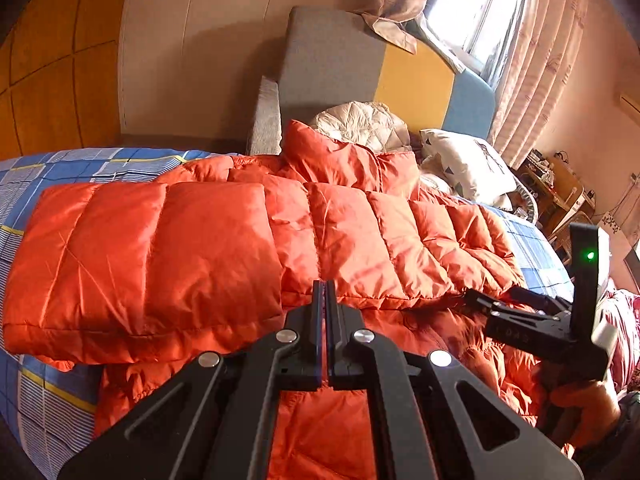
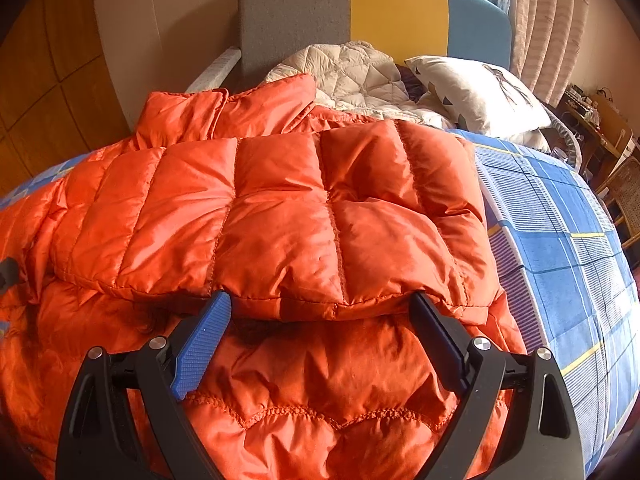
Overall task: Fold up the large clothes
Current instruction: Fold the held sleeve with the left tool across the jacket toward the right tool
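An orange puffer jacket lies spread on the bed, its sleeves folded across the body; it also fills the right wrist view. My left gripper is shut with nothing between its fingers, just above the jacket's lower part near the folded sleeve's edge. My right gripper is open wide, its fingers straddling the hem edge of the folded sleeve, touching or just above the fabric. The right gripper also shows in the left wrist view at the right, with a green light on its body.
The bed has a blue checked sheet. A cream quilt and a white pillow lie near the grey, yellow and blue headboard. A cluttered wooden desk stands at the far right, curtains behind.
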Demonstrator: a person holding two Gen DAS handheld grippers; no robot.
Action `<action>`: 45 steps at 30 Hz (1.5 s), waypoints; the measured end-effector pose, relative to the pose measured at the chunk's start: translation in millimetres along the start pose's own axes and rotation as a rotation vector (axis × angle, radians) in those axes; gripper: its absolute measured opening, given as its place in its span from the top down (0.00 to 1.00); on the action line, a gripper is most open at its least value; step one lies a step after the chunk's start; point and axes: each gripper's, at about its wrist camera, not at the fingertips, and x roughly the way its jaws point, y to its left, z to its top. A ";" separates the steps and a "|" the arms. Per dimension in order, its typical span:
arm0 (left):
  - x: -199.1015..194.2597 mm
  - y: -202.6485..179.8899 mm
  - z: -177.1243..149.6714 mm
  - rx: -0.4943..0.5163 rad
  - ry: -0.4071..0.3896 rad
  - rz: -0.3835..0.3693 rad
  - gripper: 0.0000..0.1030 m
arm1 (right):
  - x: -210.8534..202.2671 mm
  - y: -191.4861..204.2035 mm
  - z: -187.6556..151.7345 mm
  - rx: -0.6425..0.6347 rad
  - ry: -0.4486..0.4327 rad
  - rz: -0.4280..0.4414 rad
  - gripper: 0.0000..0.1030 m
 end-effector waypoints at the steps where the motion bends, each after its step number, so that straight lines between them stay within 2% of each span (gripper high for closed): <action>1: -0.5 -1.3 -1.0 0.005 0.000 -0.005 1.00 | -2.3 0.1 1.5 0.001 -0.007 0.000 0.12; 8: -17.6 4.3 -9.4 0.022 -0.028 0.007 0.95 | -19.8 16.9 15.0 -0.009 -0.046 0.095 0.18; 9: -19.8 5.6 -11.2 0.021 -0.032 0.012 0.95 | -21.8 23.0 17.9 -0.010 -0.050 0.124 0.22; 11: -27.4 12.1 -18.7 0.013 -0.039 0.026 0.95 | -25.1 37.7 22.5 -0.006 -0.038 0.217 0.26; 16: -47.1 29.3 -36.2 0.023 -0.054 0.074 0.95 | -26.7 95.2 29.1 -0.018 0.049 0.531 0.27; 17: -49.6 33.8 -38.1 0.017 -0.054 0.084 0.95 | -25.2 109.8 29.5 -0.033 0.075 0.576 0.27; 20: -55.2 47.6 -43.5 0.004 -0.053 0.115 0.94 | -17.0 153.2 25.3 -0.093 0.149 0.635 0.30; 21: -56.3 52.5 -44.2 -0.001 -0.054 0.128 0.92 | -11.8 164.6 23.3 -0.106 0.179 0.636 0.40; 22: -56.8 56.7 -44.6 -0.010 -0.053 0.132 0.89 | -6.5 173.1 21.7 -0.105 0.203 0.638 0.56; 24: -58.9 65.2 -45.7 -0.031 -0.057 0.145 0.84 | -0.6 182.5 19.8 -0.105 0.223 0.641 0.80; 25: -60.0 68.5 -46.3 -0.040 -0.057 0.146 0.80 | -1.7 184.2 19.8 -0.107 0.215 0.634 0.91; 26: -60.4 70.6 -46.9 -0.044 -0.058 0.149 0.79 | -6.7 183.7 21.0 -0.108 0.193 0.641 0.94; 35: -56.6 70.3 -47.0 -0.056 -0.063 0.162 0.73 | -46.7 139.6 39.6 -0.133 -0.022 0.477 0.97; 45: -53.8 63.8 -45.9 -0.058 -0.063 0.175 0.71 | -53.1 48.2 51.4 -0.046 -0.118 0.275 0.97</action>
